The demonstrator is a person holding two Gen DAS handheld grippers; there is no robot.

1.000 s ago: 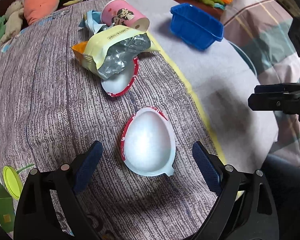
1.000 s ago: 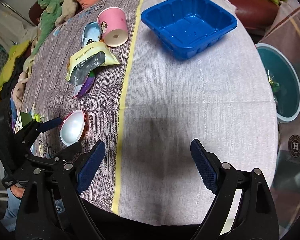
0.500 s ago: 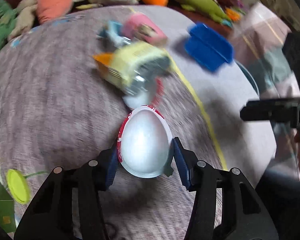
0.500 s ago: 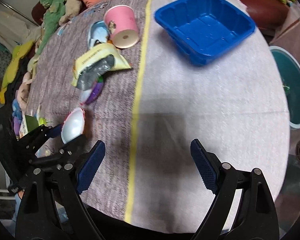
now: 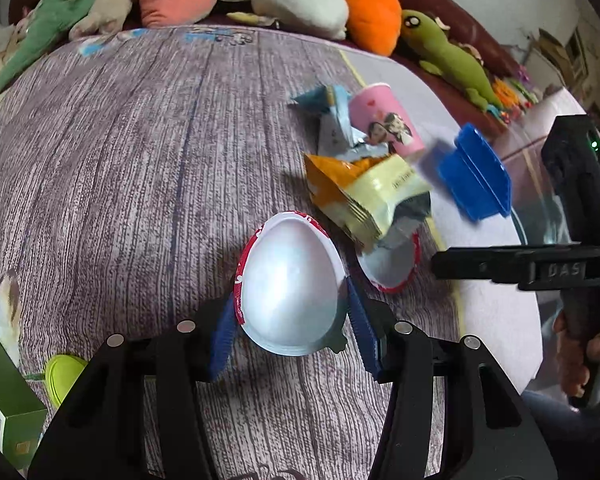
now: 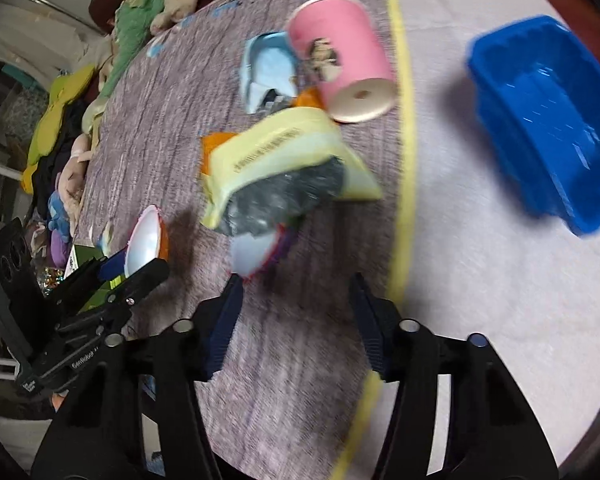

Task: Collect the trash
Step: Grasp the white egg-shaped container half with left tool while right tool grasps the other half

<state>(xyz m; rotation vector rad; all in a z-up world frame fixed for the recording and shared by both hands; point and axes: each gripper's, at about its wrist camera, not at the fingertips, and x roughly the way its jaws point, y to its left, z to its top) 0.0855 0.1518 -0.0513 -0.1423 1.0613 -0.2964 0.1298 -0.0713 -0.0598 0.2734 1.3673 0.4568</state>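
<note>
The first egg-shaped shell half (image 5: pixel 290 292) is clamped in the left tongs (image 5: pixel 290 334), while the second half (image 6: pixel 256 254) is seen just ahead of the half-closed, empty right tongs (image 6: pixel 296 320), long axis pointing away.

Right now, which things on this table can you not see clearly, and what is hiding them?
- Second egg-shaped shell: left wrist view, mostly under the yellow snack wrapper.
- Blue tray: right wrist view, motion-blurred, so its contents are unclear.
- Green box: left wrist view, cut off by the frame edge.
- Wrapper print: blurred, unreadable in both views.
</note>
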